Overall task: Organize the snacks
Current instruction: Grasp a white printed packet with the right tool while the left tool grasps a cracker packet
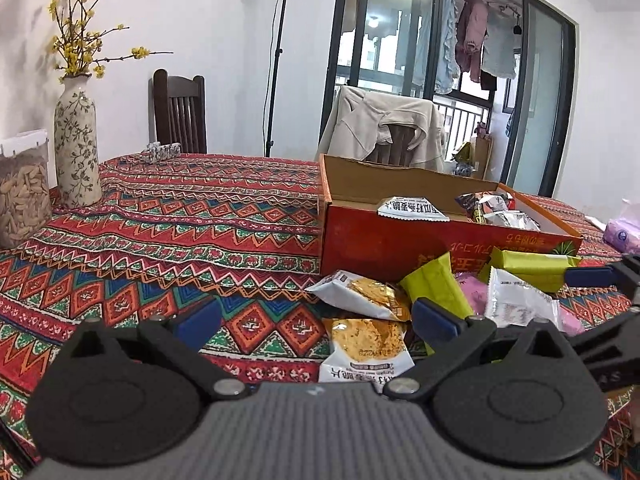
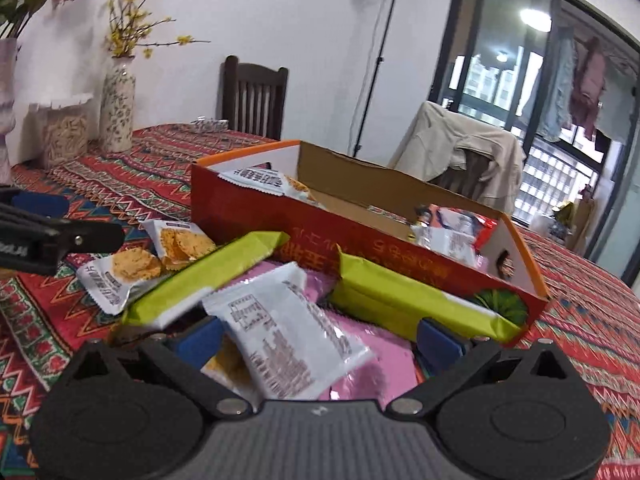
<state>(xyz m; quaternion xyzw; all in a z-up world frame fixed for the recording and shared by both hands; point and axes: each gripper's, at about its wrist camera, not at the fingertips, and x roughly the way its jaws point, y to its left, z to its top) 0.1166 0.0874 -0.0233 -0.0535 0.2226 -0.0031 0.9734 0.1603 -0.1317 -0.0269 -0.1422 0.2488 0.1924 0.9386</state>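
A red and orange cardboard box [image 1: 384, 240] [image 2: 256, 216] stands open on the table with a few snack packs inside. A pile of snacks lies in front of it: white cracker packs [image 1: 362, 344] [image 2: 124, 276], green bars [image 1: 436, 288] [image 2: 404, 300], a pink pack [image 2: 376, 344] and a white pack [image 2: 288, 332]. My left gripper [image 1: 316, 322] is open, its fingers on either side of a cracker pack. My right gripper [image 2: 318, 340] is open over the white pack and pink pack; it also shows in the left wrist view [image 1: 600, 280].
A patterned red tablecloth [image 1: 180, 240] covers the table. A flowered vase [image 1: 76, 148] and a jar of seeds [image 1: 22, 196] stand at the far left. Two chairs [image 1: 180, 116] stand behind the table, one draped with a beige coat [image 1: 384, 132]. A purple tissue pack [image 1: 624, 232] lies at the right.
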